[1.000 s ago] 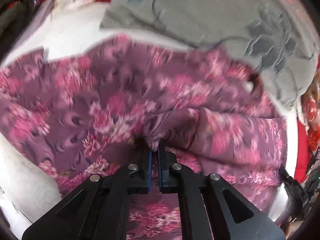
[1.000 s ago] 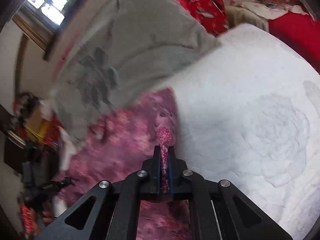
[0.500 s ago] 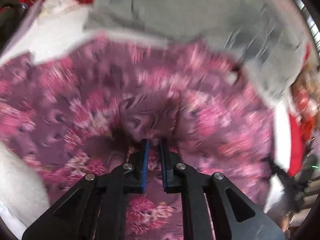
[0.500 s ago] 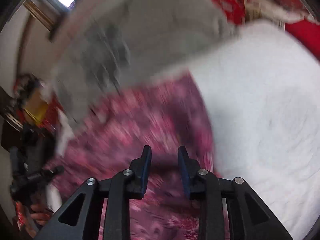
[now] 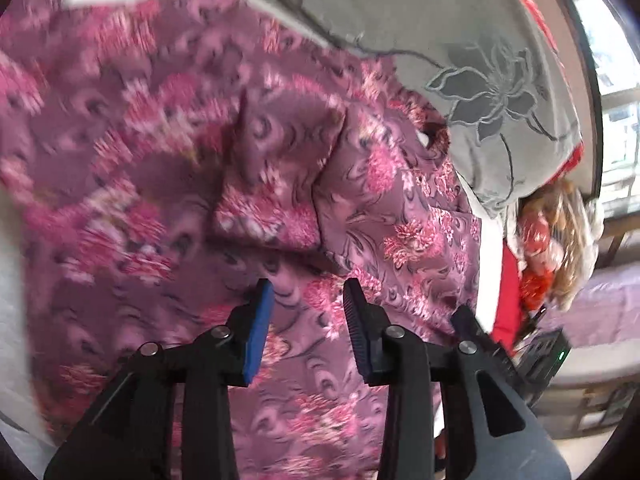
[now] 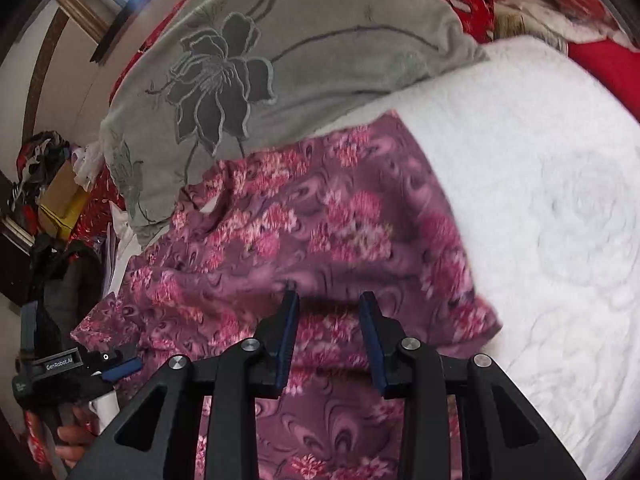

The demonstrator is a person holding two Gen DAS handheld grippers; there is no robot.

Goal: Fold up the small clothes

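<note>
Hovering over the purple floral garment [image 5: 168,152] on the white bed [image 6: 560,208], left gripper [image 5: 308,292] and right gripper [image 6: 328,304]; both jaws just opened, nothing pinched.

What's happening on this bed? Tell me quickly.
A person with a handheld gripper in each hand is folding a purple floral garment on a white bedspread, beside a grey flower-embroidered pillow. The left gripper and right gripper have just been opening; both stand open over the cloth, gripping nothing.
</note>
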